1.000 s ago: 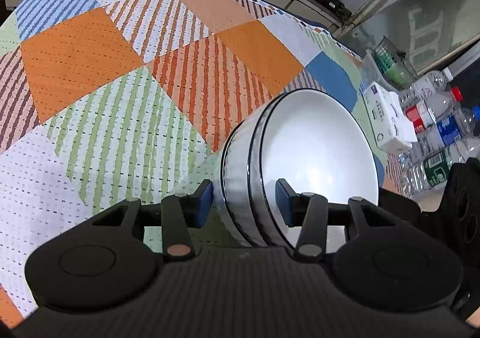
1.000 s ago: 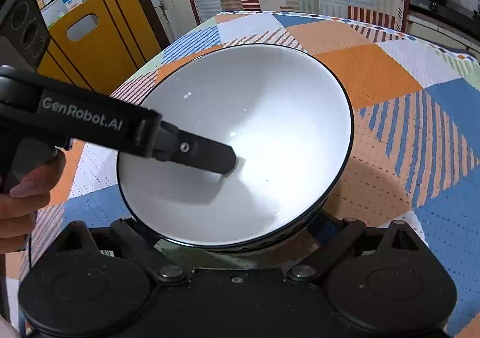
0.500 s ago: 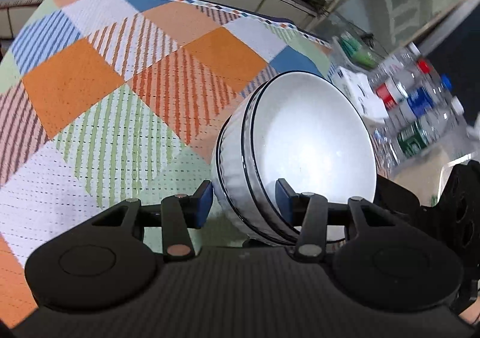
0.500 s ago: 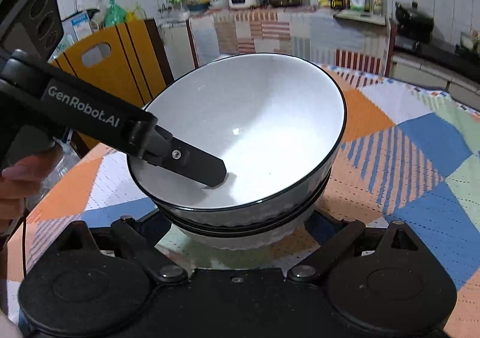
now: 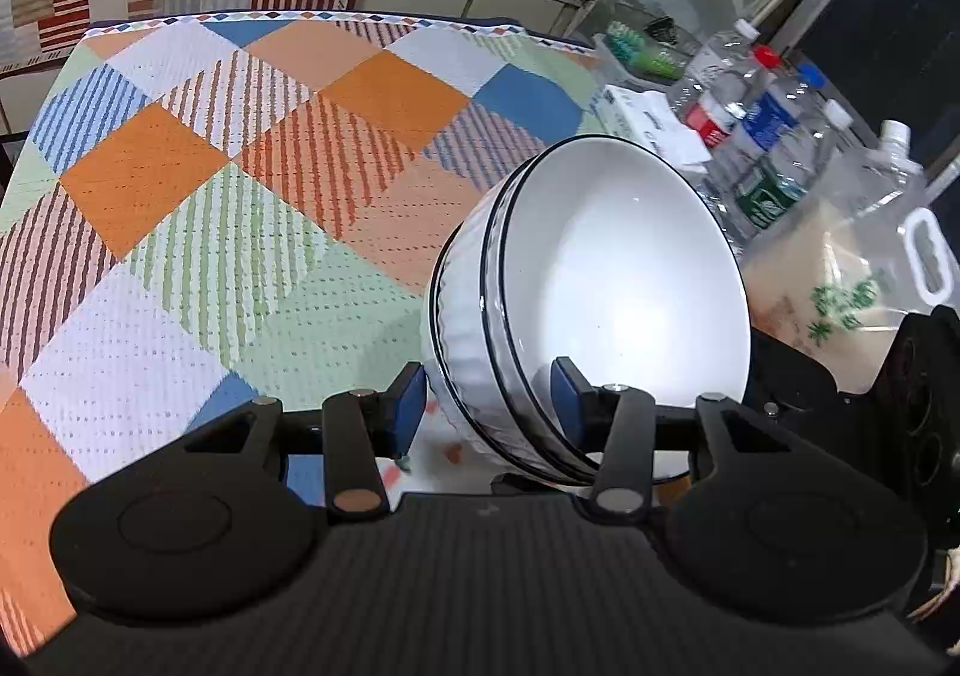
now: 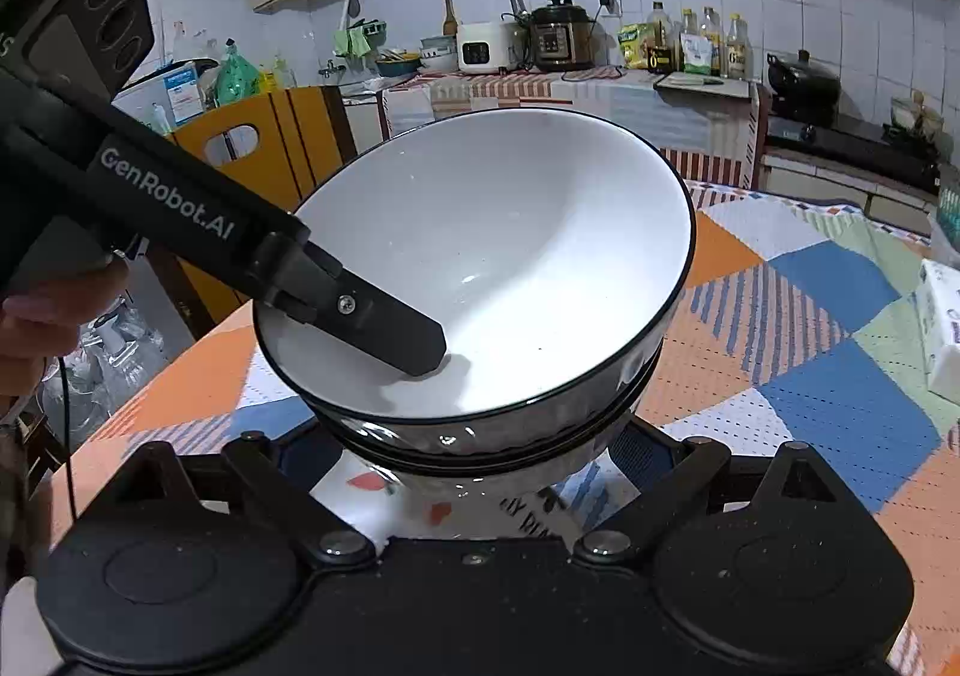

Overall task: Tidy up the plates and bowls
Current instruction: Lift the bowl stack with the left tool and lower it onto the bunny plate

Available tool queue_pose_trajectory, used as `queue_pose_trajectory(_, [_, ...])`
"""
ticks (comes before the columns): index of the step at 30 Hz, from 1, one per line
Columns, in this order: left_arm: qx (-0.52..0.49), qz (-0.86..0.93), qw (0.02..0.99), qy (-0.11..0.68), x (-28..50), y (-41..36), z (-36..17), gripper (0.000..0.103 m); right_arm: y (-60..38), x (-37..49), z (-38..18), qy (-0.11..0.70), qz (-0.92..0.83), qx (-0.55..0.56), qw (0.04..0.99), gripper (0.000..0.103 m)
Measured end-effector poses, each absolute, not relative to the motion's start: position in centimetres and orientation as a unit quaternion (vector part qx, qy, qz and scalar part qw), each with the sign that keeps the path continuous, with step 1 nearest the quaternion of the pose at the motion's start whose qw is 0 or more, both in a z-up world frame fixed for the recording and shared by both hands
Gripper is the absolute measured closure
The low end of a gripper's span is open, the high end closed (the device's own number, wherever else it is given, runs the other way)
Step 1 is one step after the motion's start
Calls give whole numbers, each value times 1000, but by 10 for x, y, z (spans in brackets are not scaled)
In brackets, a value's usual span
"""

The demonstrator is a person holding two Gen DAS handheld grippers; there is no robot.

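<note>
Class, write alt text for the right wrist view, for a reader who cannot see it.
Two stacked white bowls with black rims are held above a patchwork tablecloth; the left hand-held gripper clamps the rim with one finger inside the top bowl. The right hand-held gripper's arms flank the stack's base, fingertips hidden. A kitchen counter lies behind.

Nested bowls [image 5: 630,286]: glossy white glazed ceramic, smooth inside, ribbed outside, dark rims. Bench cloth [image 5: 198,232]: matt woven fabric with a dotted, waffled texture. Left tongs [image 5: 486,406]: matt black plastic with blue rubbery pads and bare metal pivots. Bottles [image 5: 774,136]: clear glossy plastic.
</note>
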State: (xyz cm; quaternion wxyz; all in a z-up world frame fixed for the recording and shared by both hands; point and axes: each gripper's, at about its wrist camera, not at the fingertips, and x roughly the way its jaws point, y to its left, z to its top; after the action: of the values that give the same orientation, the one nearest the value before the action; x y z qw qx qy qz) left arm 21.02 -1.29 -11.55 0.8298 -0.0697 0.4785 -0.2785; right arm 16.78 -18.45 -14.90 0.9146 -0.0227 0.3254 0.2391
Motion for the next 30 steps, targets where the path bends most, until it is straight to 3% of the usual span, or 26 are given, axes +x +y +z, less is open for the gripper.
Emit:
queue_pose_trajectory(13, [-55, -298, 823, 481, 133, -1, -79, 60, -176, 97, -114, 307, 257, -67, 914, 6])
queue_pose_trajectory(30, [-47, -286, 803, 520, 113, 10, -133, 60, -158, 73, -154, 337, 275, -89, 896, 6])
